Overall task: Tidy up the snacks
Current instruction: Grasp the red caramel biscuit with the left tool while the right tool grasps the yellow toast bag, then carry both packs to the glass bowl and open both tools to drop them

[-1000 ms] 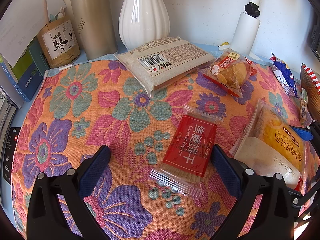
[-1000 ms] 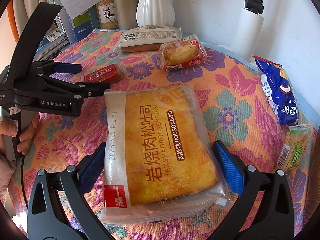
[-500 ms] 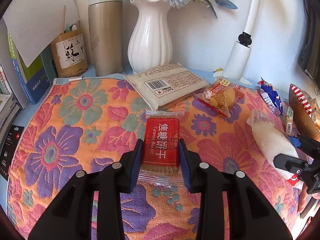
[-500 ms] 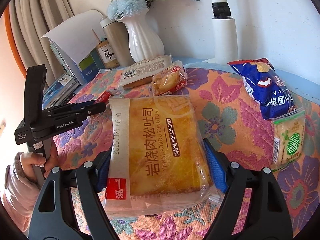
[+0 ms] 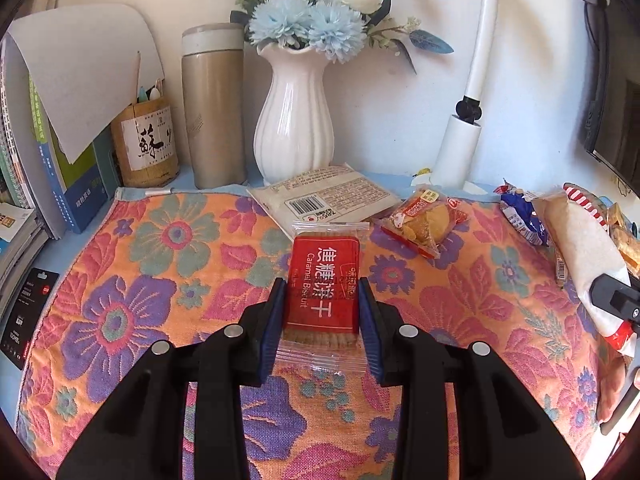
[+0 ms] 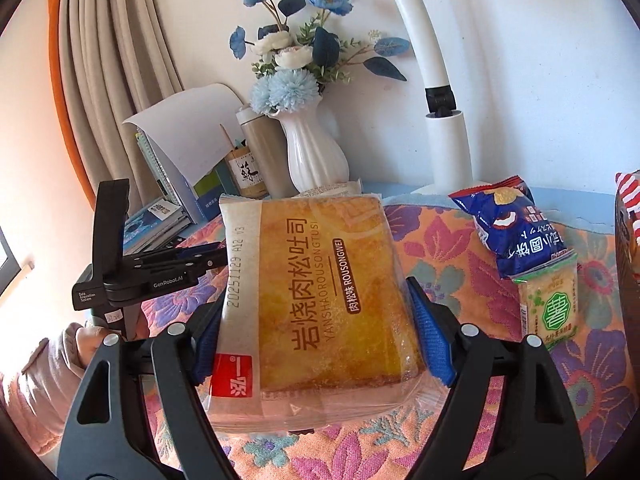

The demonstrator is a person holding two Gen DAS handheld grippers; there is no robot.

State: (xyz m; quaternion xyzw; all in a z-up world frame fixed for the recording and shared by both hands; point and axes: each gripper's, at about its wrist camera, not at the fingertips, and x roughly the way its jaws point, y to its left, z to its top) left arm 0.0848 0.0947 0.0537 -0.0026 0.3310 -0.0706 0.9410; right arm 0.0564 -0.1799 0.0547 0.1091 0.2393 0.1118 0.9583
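L tongs (image 5: 322,304) clamp caramel biscuit pack (image 5: 325,285); R tongs (image 6: 314,320) grip toast pack (image 6: 316,280), prob. lifted.

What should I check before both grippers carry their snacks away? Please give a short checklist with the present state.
1. Left gripper shut on the caramel biscuit pack: ok.
2. Right gripper shut on the meat floss toast pack: ok.
3. Toast pack clear of the cloth: ok, it looks raised.
4. Biscuit pack lifted off the cloth: cannot tell.
5. Grippers apart from each other: ok.
6. Destination for the snacks visible: cannot tell.
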